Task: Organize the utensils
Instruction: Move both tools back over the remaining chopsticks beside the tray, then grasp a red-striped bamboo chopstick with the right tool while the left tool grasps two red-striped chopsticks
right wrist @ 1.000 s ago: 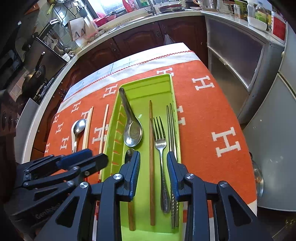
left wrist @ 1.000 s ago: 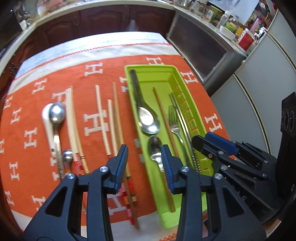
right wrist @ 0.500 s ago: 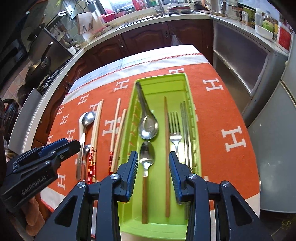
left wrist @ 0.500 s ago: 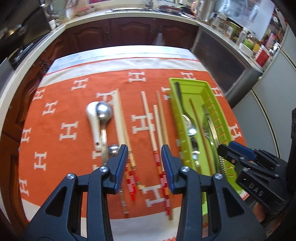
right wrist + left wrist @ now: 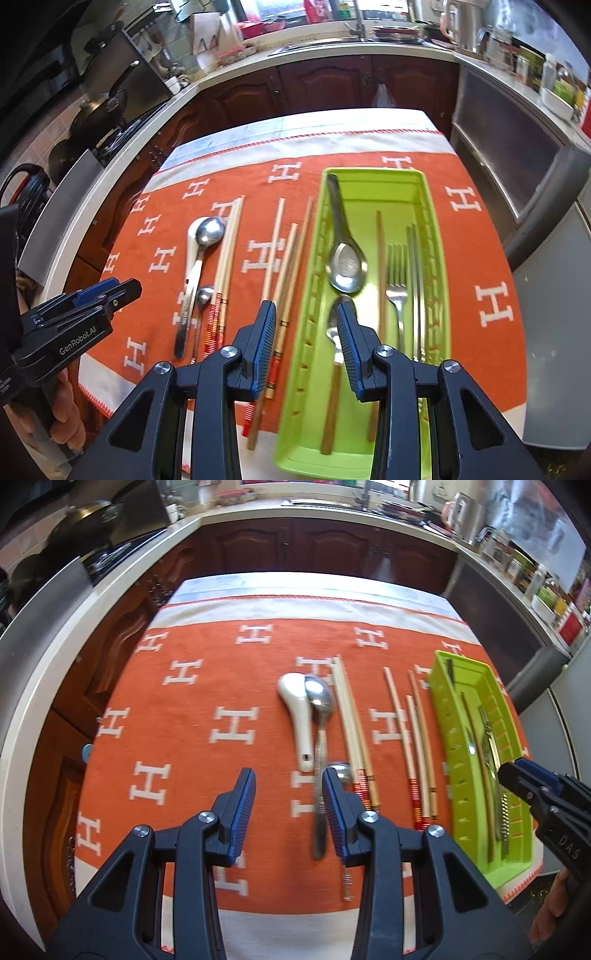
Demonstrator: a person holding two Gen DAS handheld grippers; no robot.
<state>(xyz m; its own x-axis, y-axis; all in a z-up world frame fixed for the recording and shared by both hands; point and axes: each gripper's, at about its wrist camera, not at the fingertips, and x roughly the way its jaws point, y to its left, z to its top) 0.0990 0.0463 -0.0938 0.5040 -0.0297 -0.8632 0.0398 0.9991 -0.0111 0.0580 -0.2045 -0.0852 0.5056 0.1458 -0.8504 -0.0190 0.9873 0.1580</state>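
Green plastic tray (image 5: 430, 206) lies lengthwise on the orange cloth (image 5: 207, 686), already holding spoons, a fork (image 5: 397, 280) and single chopsticks laid parallel, likely so long pieces fit. Beside it on the cloth wait a white ceramic spoon (image 5: 295, 709), a steel spoon (image 5: 320, 705) and several chopsticks (image 5: 352, 727). Left gripper (image 5: 289, 808) hovers above the cloth, jaws spread and empty. Right gripper (image 5: 306, 345) hangs over the tray's near edge, also spread, pinching nothing.
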